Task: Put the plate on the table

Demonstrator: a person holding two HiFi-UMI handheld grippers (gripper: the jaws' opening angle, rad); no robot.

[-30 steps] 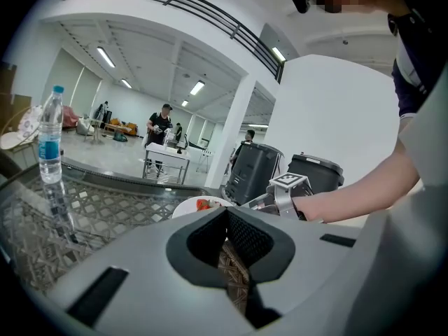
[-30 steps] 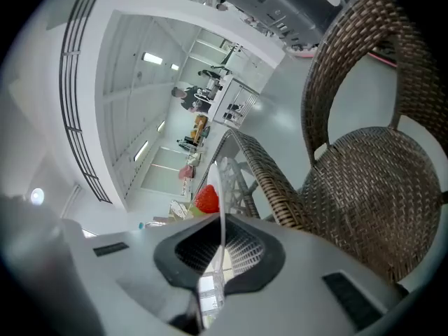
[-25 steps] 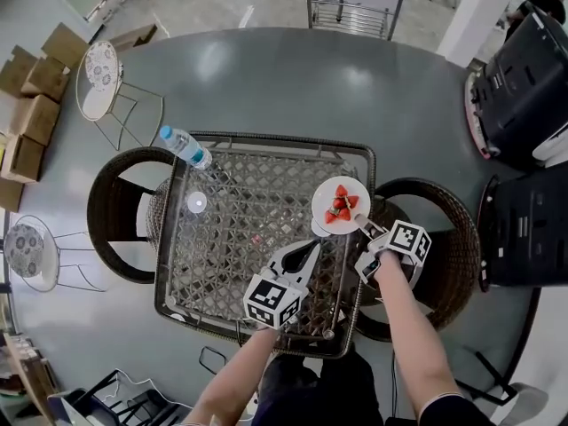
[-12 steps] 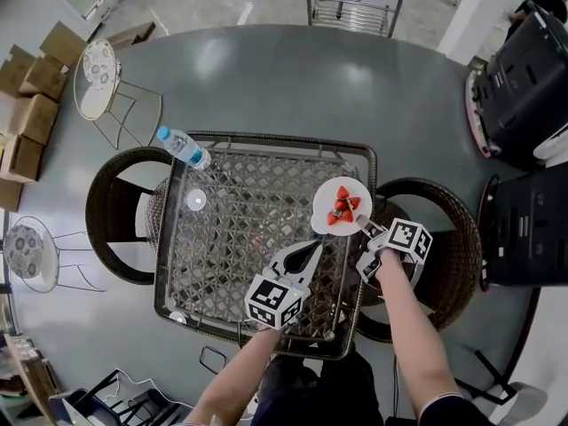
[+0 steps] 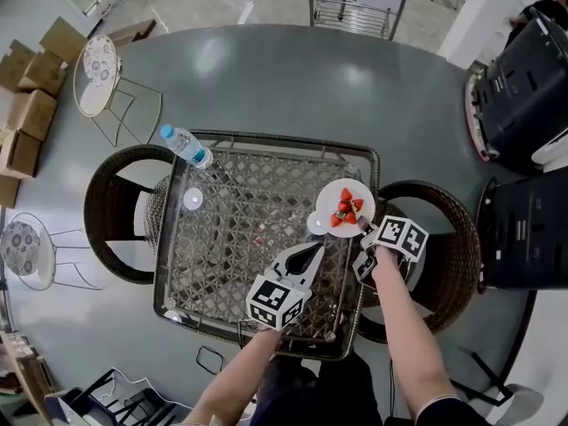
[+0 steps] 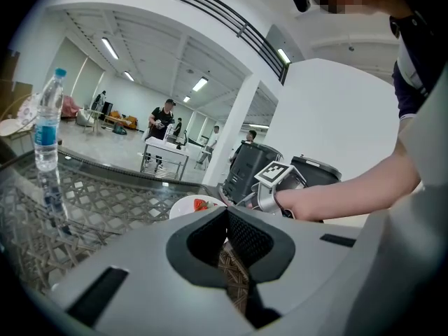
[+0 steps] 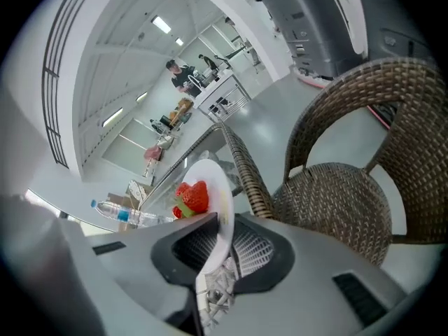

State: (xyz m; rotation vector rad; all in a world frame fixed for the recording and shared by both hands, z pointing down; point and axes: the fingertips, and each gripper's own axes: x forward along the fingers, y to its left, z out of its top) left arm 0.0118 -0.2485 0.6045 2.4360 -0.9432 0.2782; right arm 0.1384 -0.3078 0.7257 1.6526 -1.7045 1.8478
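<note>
A white plate (image 5: 344, 195) with cut strawberries (image 5: 345, 209) hangs over the right edge of the wicker, glass-topped table (image 5: 232, 254). My right gripper (image 5: 364, 232) is shut on the plate's near rim; in the right gripper view the plate (image 7: 213, 201) stands edge-on between the jaws, strawberries (image 7: 192, 197) on its left face. My left gripper (image 5: 308, 254) hovers over the table's front right part, shut on nothing, just left of the plate. The left gripper view shows the plate (image 6: 190, 205) ahead, beside the right gripper (image 6: 276, 187).
A water bottle (image 5: 185, 146) lies at the table's far left corner, a small white cap (image 5: 193, 199) near it. Wicker chairs stand left (image 5: 111, 211) and right (image 5: 448, 238) of the table. Black bins (image 5: 524, 87) are at the right, cardboard boxes (image 5: 31, 105) at the left.
The right gripper and the plate have shifted slightly right and away from me. The left gripper has barely moved.
</note>
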